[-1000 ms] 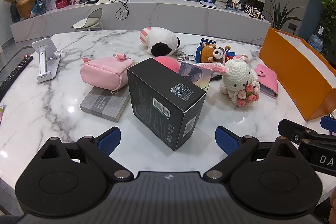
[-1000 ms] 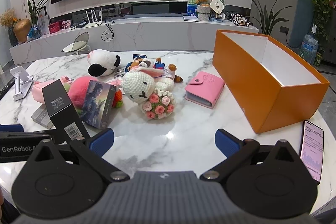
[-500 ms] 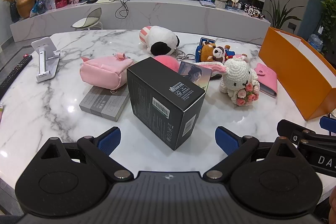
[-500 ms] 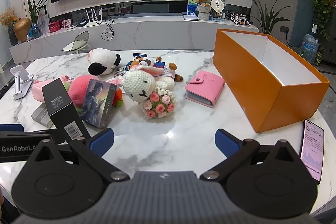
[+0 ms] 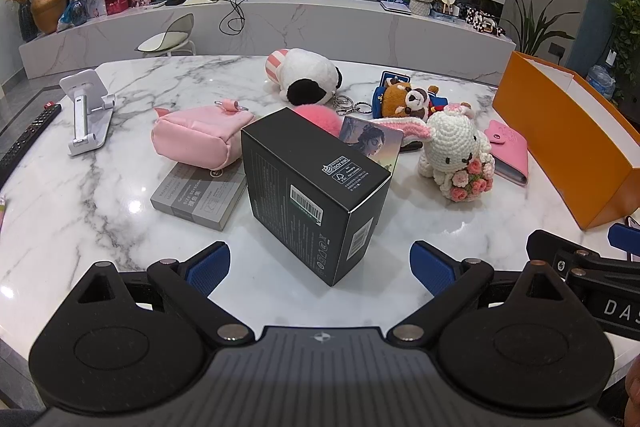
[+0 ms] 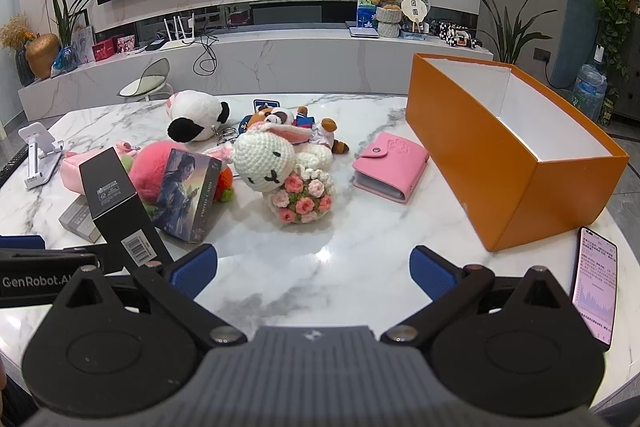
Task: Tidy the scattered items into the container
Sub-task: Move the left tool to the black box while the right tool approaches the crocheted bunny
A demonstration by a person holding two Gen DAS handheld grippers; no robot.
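Left wrist view, left gripper spread wide and empty before upright black cardboard box, right gripper likewise agape, open orange cardboard container on white marble table.

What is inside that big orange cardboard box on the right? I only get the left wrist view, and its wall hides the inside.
Observer: Nothing that I can see. In the right wrist view, the part of the orange cardboard box's white interior that shows is bare.
Operator: Is anything lying beyond the box's near corner?
Observer: Yes, a black smartphone with a lit screen lies flat on the white marble table, apart from the box.
Operator: Is the right gripper holding something?
Observer: No, it is open, with only bare table between its blue pads.
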